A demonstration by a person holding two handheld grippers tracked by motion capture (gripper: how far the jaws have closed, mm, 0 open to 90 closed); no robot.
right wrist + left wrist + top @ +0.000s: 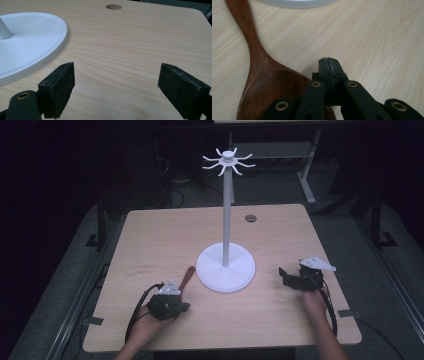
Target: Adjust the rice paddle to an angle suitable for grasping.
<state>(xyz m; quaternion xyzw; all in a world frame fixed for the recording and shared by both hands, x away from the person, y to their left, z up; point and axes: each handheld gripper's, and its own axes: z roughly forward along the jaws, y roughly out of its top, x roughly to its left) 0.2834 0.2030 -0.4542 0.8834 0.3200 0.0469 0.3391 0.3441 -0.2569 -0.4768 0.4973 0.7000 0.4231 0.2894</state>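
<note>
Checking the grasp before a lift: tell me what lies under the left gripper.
Under the left gripper, its jaws shut together, lies the bowl of a wooden spoon on the table. The gripper covers the bowl's near edge, so whether it is pinched is unclear.

Spoon [187, 277] on table [150, 240], just left of stand base [225, 267]; grippers flank base.

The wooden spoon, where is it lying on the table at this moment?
In the high view the wooden spoon lies on the table's near left part, just left of the white stand's round base. Its bowl is under the shut left tool.
</note>
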